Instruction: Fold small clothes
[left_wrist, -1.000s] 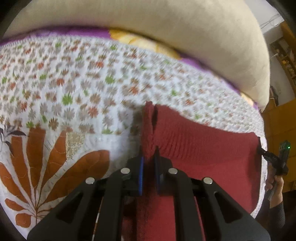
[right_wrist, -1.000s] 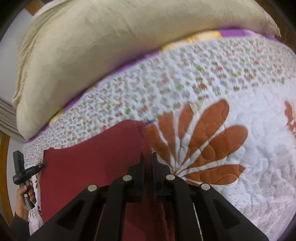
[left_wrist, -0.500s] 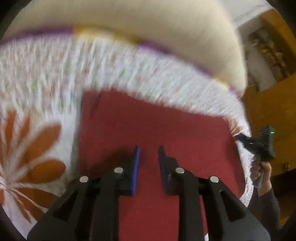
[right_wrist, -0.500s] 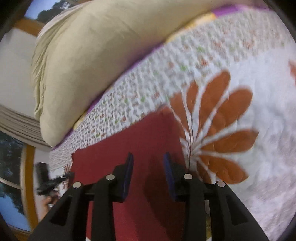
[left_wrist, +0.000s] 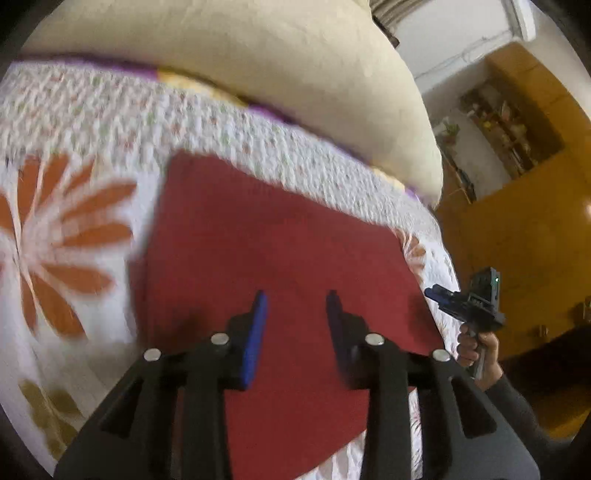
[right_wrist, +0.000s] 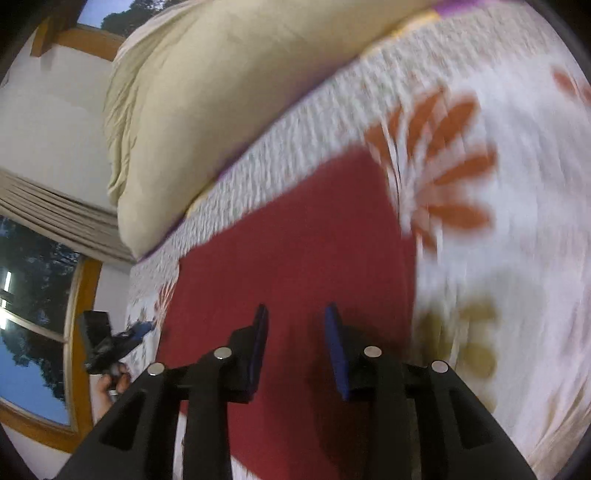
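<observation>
A dark red garment (left_wrist: 266, 254) lies flat on the quilted bed as a rough rectangle; the right wrist view shows the same red garment (right_wrist: 291, 251). My left gripper (left_wrist: 295, 299) hovers open over its near half, nothing between the blue pads. My right gripper (right_wrist: 293, 314) is open too, above the cloth's near middle. In the left wrist view the right gripper (left_wrist: 469, 302) shows at the bed's right edge, held by a hand (left_wrist: 476, 343). The left gripper (right_wrist: 110, 339) appears at the left in the right wrist view. Both views are motion-blurred.
A white quilt (left_wrist: 74, 229) with orange leaf prints covers the bed. A big cream pillow (left_wrist: 258, 66) lies along the far side, cream pillow (right_wrist: 229, 85). Wooden cabinets (left_wrist: 524, 206) stand to the right, a window (right_wrist: 33, 295) to the left.
Both grippers let go of the red garment's edges and opened. The cloth now lies flat, and both grippers have pulled back and up over it.
</observation>
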